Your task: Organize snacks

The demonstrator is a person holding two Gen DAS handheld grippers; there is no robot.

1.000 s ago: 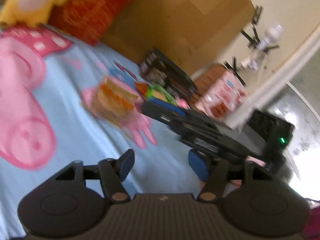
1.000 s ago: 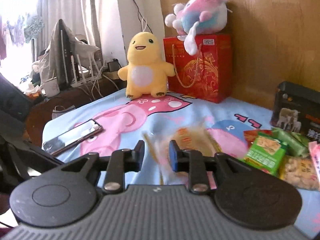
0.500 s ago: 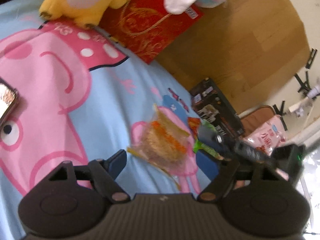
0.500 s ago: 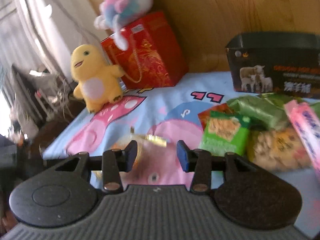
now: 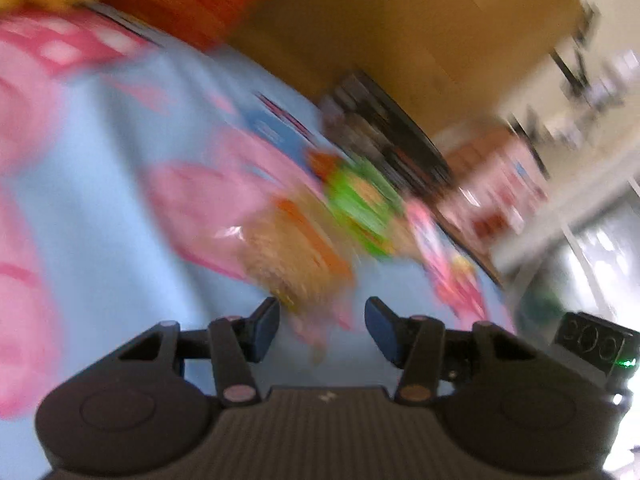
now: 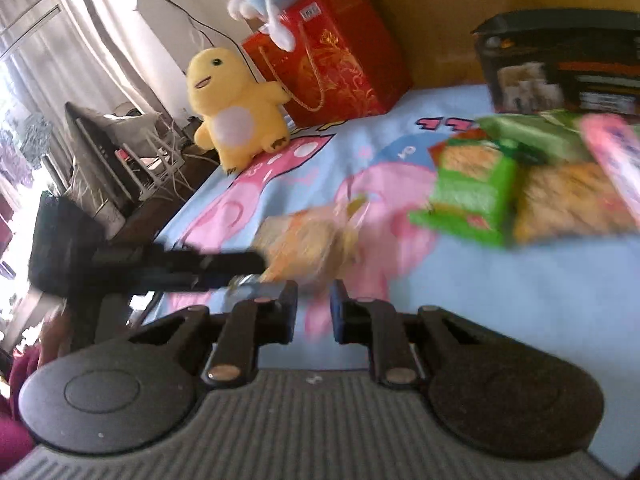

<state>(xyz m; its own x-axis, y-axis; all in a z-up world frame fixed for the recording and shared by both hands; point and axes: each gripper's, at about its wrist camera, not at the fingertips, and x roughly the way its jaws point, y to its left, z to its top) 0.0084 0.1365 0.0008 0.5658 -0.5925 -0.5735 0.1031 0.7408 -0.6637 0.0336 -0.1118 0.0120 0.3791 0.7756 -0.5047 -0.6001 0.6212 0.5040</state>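
Note:
A clear snack bag with orange print (image 5: 296, 252) lies on the blue cartoon bedsheet (image 5: 120, 184), just beyond my left gripper (image 5: 322, 322), which is open with the bag's near edge between its tips. In the right wrist view the same bag (image 6: 312, 240) lies ahead of my right gripper (image 6: 314, 310), whose fingers stand a narrow gap apart and hold nothing. The left gripper's arm (image 6: 168, 264) reaches the bag from the left. A green snack pack (image 6: 472, 196), a cracker bag (image 6: 568, 204) and a pink pack (image 6: 612, 156) lie grouped at right.
A black box (image 6: 560, 68) stands at the back right against the wooden headboard (image 6: 460, 4). A red gift bag (image 6: 332, 64) with a plush on top and a yellow plush toy (image 6: 232, 104) stand at the back. The bed's left edge drops to a cluttered stand.
The left gripper has swung in close to the orange-print bag, and its view is blurred. The right gripper has narrowed and its view has shifted towards the snack group.

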